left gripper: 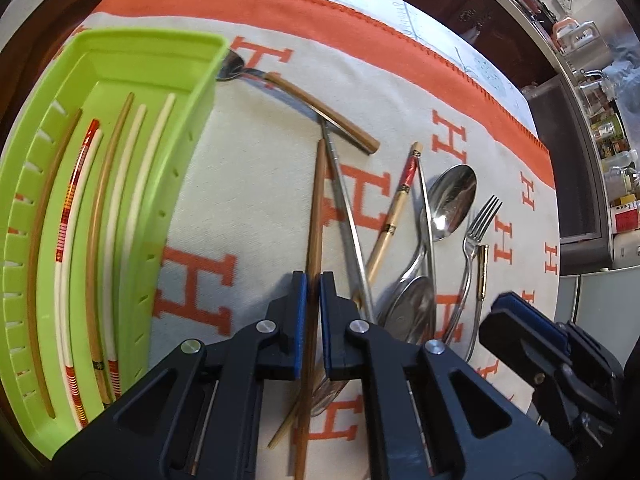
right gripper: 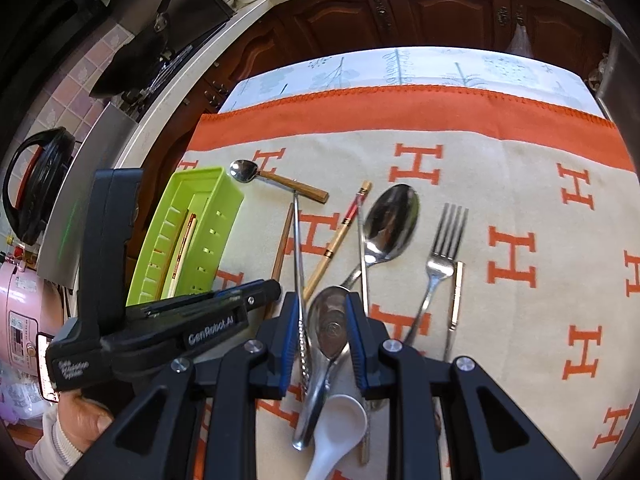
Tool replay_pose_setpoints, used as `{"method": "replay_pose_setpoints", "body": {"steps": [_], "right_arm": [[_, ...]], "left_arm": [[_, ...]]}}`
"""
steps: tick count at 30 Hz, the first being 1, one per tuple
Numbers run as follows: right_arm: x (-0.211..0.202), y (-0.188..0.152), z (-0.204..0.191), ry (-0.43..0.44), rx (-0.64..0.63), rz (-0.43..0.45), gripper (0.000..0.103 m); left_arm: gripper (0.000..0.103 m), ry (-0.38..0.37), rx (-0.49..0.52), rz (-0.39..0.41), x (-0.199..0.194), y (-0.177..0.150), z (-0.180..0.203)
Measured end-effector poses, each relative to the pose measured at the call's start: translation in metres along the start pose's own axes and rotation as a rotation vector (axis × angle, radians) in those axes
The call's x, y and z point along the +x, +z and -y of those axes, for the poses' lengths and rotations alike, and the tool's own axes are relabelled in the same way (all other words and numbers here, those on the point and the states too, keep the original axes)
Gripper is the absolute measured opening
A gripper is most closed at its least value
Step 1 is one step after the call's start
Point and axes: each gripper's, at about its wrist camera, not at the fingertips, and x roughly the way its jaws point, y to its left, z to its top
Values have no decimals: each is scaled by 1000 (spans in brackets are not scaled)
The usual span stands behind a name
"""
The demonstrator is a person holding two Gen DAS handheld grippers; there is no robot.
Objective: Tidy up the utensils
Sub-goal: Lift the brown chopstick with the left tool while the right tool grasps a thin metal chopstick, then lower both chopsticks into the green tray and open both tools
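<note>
Green plastic tray (left gripper: 120, 52) is sitting at left side of bench, on cream cloth w/ orange H print (left gripper: 248, 208); several chopsticks (left gripper: 100, 216) are lying lengthwise inside it, white, brown and red-patterned ones. Left gripper (left gripper: 313, 312) is pinching a brown wooden chopstick (left gripper: 316, 208), blue-padded fingers (left gripper: 299, 312) nearly closed on both sides of it, stick running fwd out between them just right of the tray. Metal chopstick (left gripper: 344, 208) is lying beside it, crossing under a wood-handled spoon (left gripper: 320, 108) whose bowl is touching tray's far corner. Further right: patterned chopstick (left gripper: 394, 216), large steel spoon (left gripper: 450, 200), fork (left gripper: 476, 236), all loose on cloth. Right gripper (right gripper: 322, 336) is hovering over the pile w/ fingers (right gripper: 356, 344) part open, straddling a steel spoon bowl (right gripper: 330, 324); contact w/ it can't tell. White ceramic spoon (right gripper: 340, 424) is lying below right gripper, partly hidden. In right wrist view the left gripper body is coming in from left, person's hand (right gripper: 80, 428) gripping its handle, light sleeve at the wrist. Dark wood cabinets (right gripper: 400, 12) are standing behind bench.
</note>
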Motion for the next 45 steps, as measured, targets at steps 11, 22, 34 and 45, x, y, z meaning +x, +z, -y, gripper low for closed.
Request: {"method": "replay_pose_setpoints", "body": {"steps": [11,22,34,45], "right_arm": [[54,24,-29,-36,-85,-87,24],[93,24,-60,-228,-243,-134,6],[32,21,-69,-10,-62,-81,5],[-5,28,-143,214,56,18,5]], "left_arm": [[4,-59,-16,18,-44,-17,-23],[4,-52,16,144,-136,-17,-50],[4,81,61,215,-173,0,-90],[4,93,56,245,-157,6,-111]]}}
